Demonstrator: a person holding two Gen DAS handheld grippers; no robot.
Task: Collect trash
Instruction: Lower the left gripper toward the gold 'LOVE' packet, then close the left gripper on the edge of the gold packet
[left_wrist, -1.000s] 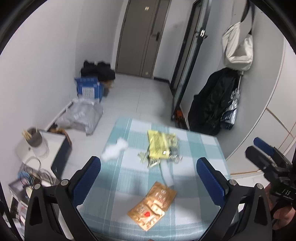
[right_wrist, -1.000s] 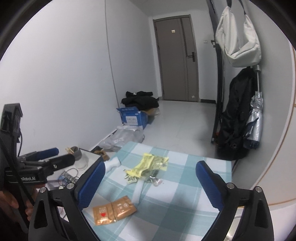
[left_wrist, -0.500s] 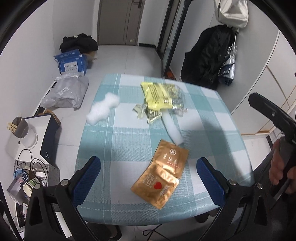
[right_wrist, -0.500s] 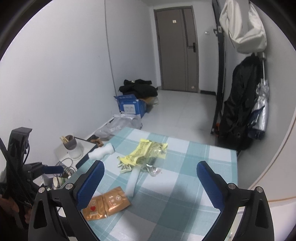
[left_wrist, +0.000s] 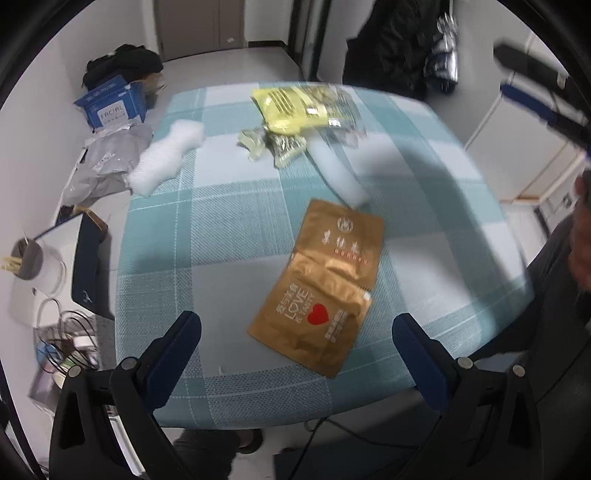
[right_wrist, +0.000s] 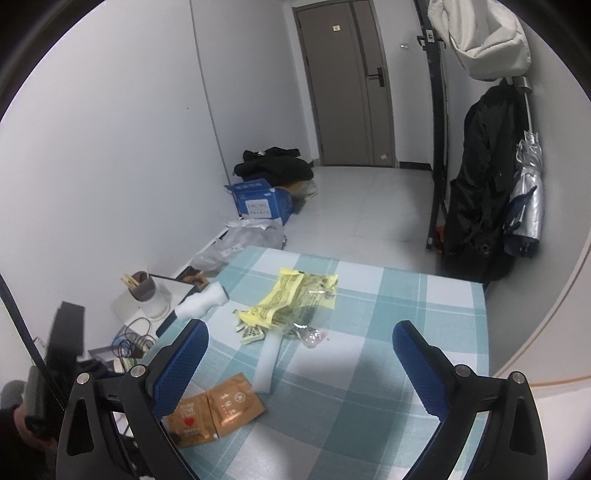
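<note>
A: Entry. Step in hand looks like the approach; no trash picked up yet. The left gripper (left_wrist: 295, 345) hangs over the near edge of the table (left_wrist: 221, 229), jaws spread wide, nothing between them.

B: The right gripper (right_wrist: 299, 354)?

A: Also wide open and empty, held above the table's near right part.

B: Where is the trash?

A: All on the checked cloth. The two joined gold sachets (left_wrist: 321, 284) lie nearest, just ahead of the left jaws. A white foam strip (left_wrist: 338, 173) lies beyond them, its far end touching the yellow wrapper (left_wrist: 291, 107) and small crumpled wrappers (left_wrist: 275, 146). A white foam lump (left_wrist: 166, 158) sits at the far left edge.

B: Next move?

A: My guess: lower the left jaws onto the sachets. They lie flat, so one finger must catch an edge or slide under.

B: Change from half a second ago?

A: The left view has tipped down and moved closer; the sachets now fill more of it. The trash itself has not shifted. The right view is nearly the same.
</note>
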